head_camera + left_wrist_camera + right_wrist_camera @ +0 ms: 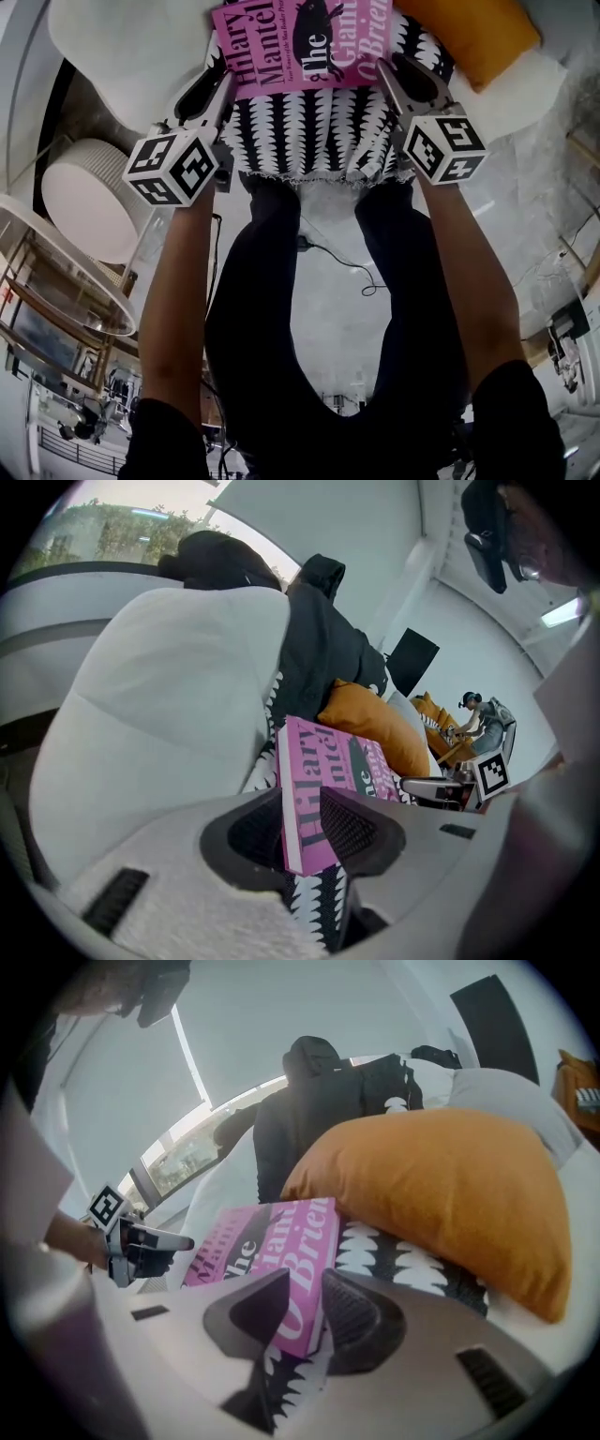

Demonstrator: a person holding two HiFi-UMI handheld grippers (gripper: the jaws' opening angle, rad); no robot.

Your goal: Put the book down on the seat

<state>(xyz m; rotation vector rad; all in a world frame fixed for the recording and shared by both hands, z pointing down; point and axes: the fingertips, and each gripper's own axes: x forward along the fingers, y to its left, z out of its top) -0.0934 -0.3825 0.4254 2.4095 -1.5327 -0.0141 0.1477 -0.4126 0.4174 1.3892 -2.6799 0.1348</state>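
A pink paperback book [300, 42] lies flat over the black-and-white patterned throw [309, 131] on the white seat [112, 56]; whether it rests on the throw or hovers just above it I cannot tell. My left gripper [220, 89] is shut on the book's near left corner, and the book [328, 761] passes edge-on between the left gripper's [305, 832] pads. My right gripper [394, 80] is shut on the near right corner; in the right gripper view the cover [262, 1241] sits pinched in the right gripper [305, 1312].
An orange cushion [469, 33] leans at the seat's back right, close to the book. A black jacket [319, 649] drapes over the backrest. A ribbed white round stool [89, 197] stands to the left, and a cable [347, 262] lies on the floor.
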